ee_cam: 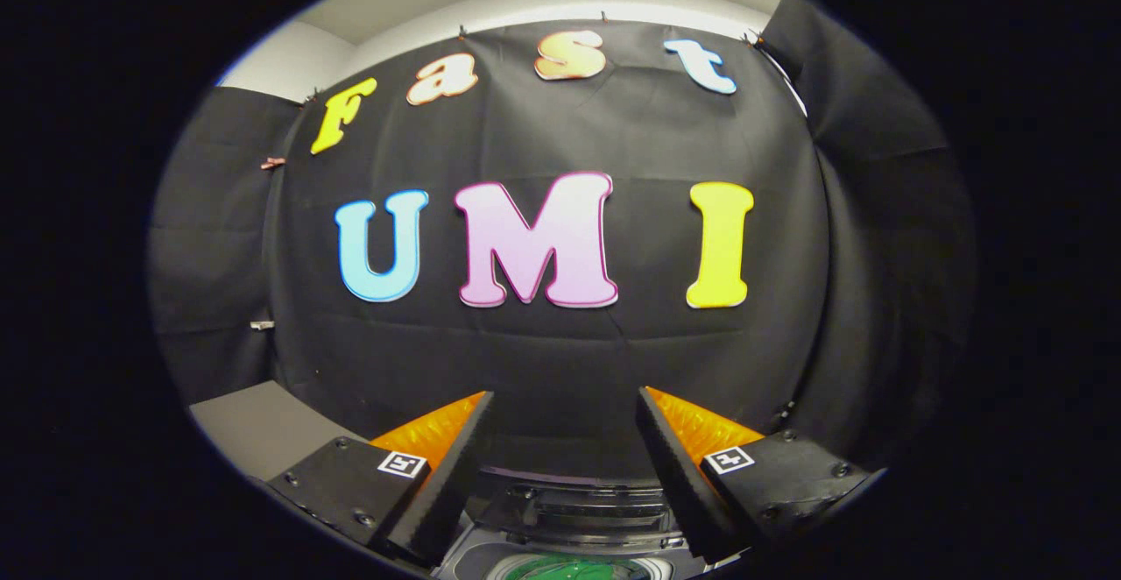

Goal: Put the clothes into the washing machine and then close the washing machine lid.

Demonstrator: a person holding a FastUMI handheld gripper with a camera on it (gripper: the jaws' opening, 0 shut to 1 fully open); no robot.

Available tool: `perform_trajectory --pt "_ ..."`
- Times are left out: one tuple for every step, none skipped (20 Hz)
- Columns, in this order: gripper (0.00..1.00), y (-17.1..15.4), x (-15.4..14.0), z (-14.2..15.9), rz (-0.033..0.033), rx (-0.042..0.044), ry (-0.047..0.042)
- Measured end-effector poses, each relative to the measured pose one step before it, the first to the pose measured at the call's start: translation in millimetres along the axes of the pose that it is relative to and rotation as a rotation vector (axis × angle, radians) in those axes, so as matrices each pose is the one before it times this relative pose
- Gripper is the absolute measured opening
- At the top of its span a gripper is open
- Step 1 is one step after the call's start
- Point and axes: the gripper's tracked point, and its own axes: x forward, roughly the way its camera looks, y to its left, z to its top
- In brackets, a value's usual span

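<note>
My gripper point(565, 405) is held up facing the booth's black cloth wall, its two fingers spread wide apart with nothing between them. Low down between the fingers I see the top of the washing machine point(569, 510), a dark rear panel with a pale rim below it. Something green point(578, 569) shows in its round opening. Whether the lid is up or down I cannot tell.
The black cloth wall point(560, 361) hangs close behind the machine. A grey surface point(254, 427) lies beyond the left finger, by the wall's foot.
</note>
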Motion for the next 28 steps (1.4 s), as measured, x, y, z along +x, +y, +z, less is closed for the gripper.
perform_trajectory --pt "0.99 -8.83 17.29 -9.86 -0.02540 0.01385 0.02951" --pt "0.99 -9.01 19.91 -11.91 -0.02718 0.01416 0.03917" --pt "0.99 -9.69 18.31 -14.49 -0.03018 0.01388 0.04800" --pt "0.99 -10.59 15.31 -17.59 -0.03101 0.01662 0.05948" --pt "0.99 -8.14 11.95 -20.99 -0.02540 0.02067 0.06786" --pt "0.98 -9.40 10.85 -24.42 -0.02082 0.02311 0.09091" --pt "0.98 -5.08 7.32 -25.41 -0.01338 0.02403 0.10795" --pt "0.99 -3.12 5.71 3.86 -0.02728 -0.05181 -0.02101" --pt "0.99 0.10 5.62 -4.75 -0.00191 -0.05843 0.01803" --pt "1.00 2.30 -5.17 2.77 -0.00764 -0.01435 -0.01132" --pt "1.00 -0.90 -4.70 -4.41 -0.00262 0.01384 0.01578" --pt "0.99 -0.51 -2.01 1.84 0.00010 0.01250 0.00475" --pt "0.99 0.97 0.59 -1.24 -0.00112 -0.00553 0.01059" --pt "0.99 -2.42 0.55 -0.11 -0.00252 -0.00844 -0.00342" --pt "0.99 0.17 0.46 -0.95 -0.00108 0.00197 0.00174" --pt "0.99 0.83 -0.46 -0.01 0.00174 -0.00152 -0.00045" --pt "0.99 0.31 -1.25 -0.19 -0.00035 -0.00199 -0.00099" --pt "0.99 -0.69 -0.07 -0.55 -0.00435 -0.00144 0.00060" --pt "0.99 -0.44 -0.07 0.00 -0.00751 -0.00302 0.00242" --pt "0.99 -0.94 0.99 -0.24 -0.00874 -0.00244 0.00243" --pt "0.99 -0.12 1.65 0.04 -0.00771 -0.00050 0.00301" --pt "0.99 -0.30 -0.71 -1.17 -0.00556 -0.00013 0.00434" --pt "0.99 -0.25 -0.90 -0.79 -0.00440 -0.00023 0.00445" --pt "0.99 -0.18 -1.23 -1.37 -0.00252 -0.00155 0.00461" --pt "0.99 -0.33 1.08 -1.23 -0.00187 -0.00002 0.00338" --pt "0.99 0.35 -0.07 -0.95 -0.00267 0.00144 0.00227" --pt "0.99 0.07 0.15 0.39 -0.00313 -0.00219 0.00135" --pt "0.99 -0.59 0.04 -1.30 -0.00247 -0.00128 0.00530"
